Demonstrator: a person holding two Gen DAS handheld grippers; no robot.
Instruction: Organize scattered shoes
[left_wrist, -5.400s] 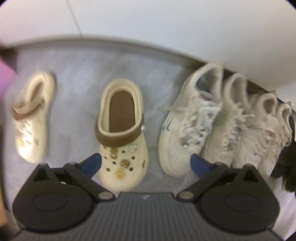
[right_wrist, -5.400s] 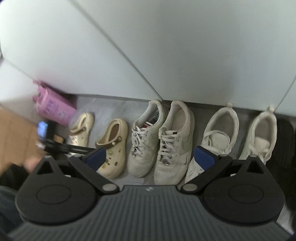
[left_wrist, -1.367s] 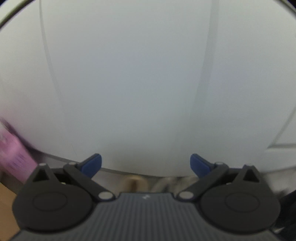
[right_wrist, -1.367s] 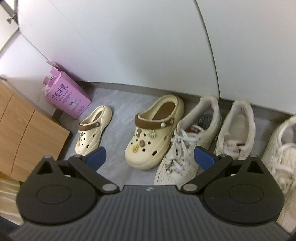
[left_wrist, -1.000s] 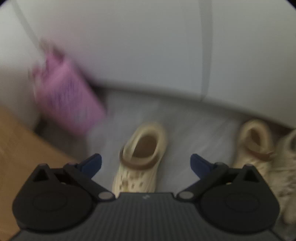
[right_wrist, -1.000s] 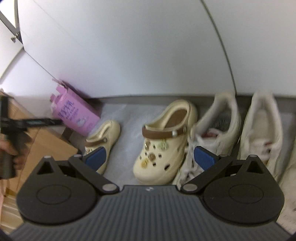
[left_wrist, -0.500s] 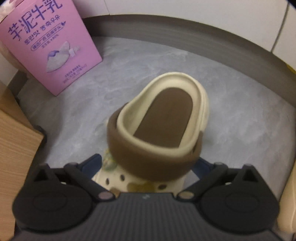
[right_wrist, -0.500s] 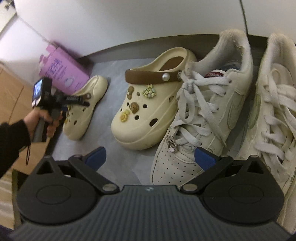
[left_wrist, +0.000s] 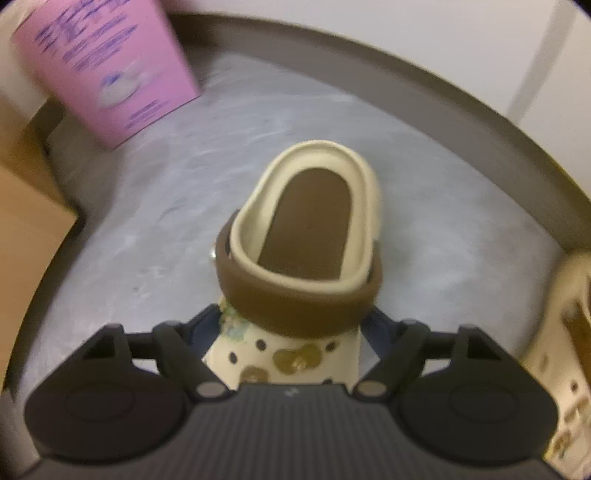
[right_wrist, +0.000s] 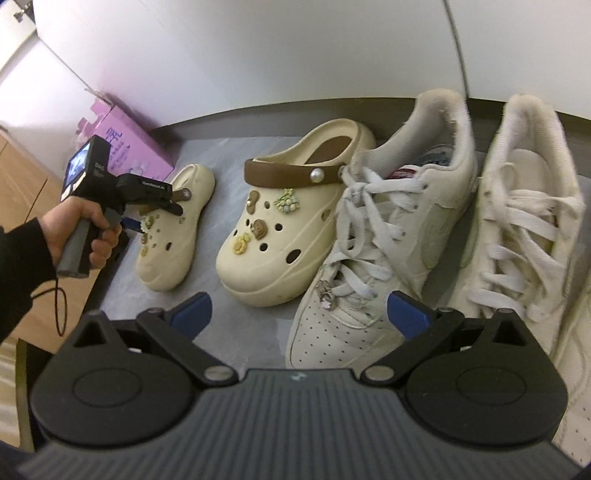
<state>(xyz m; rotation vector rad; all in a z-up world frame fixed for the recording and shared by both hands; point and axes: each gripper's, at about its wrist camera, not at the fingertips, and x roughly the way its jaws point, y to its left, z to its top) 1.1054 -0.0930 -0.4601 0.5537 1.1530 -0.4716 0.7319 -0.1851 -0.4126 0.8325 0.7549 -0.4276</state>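
Observation:
A cream clog (left_wrist: 306, 236) with a brown strap and charms stands apart at the left; it also shows in the right wrist view (right_wrist: 173, 225). My left gripper (left_wrist: 291, 328) is closed in on its front part, fingers against both sides; it shows from outside in the right wrist view (right_wrist: 147, 210). The matching clog (right_wrist: 291, 229) stands to its right, next to a white sneaker (right_wrist: 391, 251). My right gripper (right_wrist: 299, 314) is open and empty, hovering above the second clog's toe and the sneaker's toe.
A pink carton (left_wrist: 107, 66) stands at the back left by the grey skirting (left_wrist: 406, 81). Wooden furniture (left_wrist: 26, 236) edges the left. More white sneakers (right_wrist: 524, 229) line up to the right on the grey floor (left_wrist: 155, 199).
My left gripper's fingers have closed in against the sides of the left clog. The right gripper has barely moved.

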